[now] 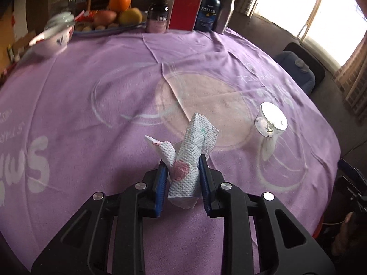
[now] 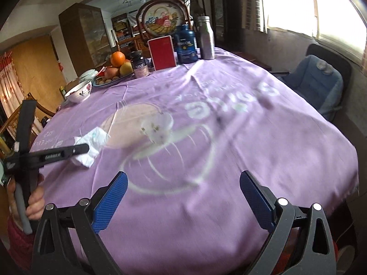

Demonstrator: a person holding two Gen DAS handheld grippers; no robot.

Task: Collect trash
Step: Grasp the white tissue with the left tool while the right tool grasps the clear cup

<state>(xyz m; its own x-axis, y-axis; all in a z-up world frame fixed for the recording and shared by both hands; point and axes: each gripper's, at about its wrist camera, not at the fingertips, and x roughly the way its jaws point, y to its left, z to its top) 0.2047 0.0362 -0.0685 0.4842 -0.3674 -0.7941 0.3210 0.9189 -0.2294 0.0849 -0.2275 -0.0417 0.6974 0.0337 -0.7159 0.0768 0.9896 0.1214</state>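
Note:
My left gripper (image 1: 182, 167) is shut on a crumpled white paper towel (image 1: 188, 151) with a pink print and holds it just above the purple tablecloth (image 1: 91, 105). The towel also shows in the right wrist view (image 2: 91, 146), at the tip of the left gripper (image 2: 80, 150) on the left. A small clear plastic cup (image 1: 270, 120) with a foil lid lies on its side to the right of the towel; in the right wrist view the cup (image 2: 158, 127) is blurred at mid-table. My right gripper (image 2: 183, 181) is open and empty near the front edge.
At the table's far edge stand a red box (image 2: 162, 52), a fish oil bottle (image 2: 186, 44), a metal flask (image 2: 205, 37), a dark jar (image 2: 139, 65), a fruit tray (image 2: 114, 68) and a bowl (image 2: 79, 91). A blue-cushioned chair (image 2: 318, 82) stands to the right by the window.

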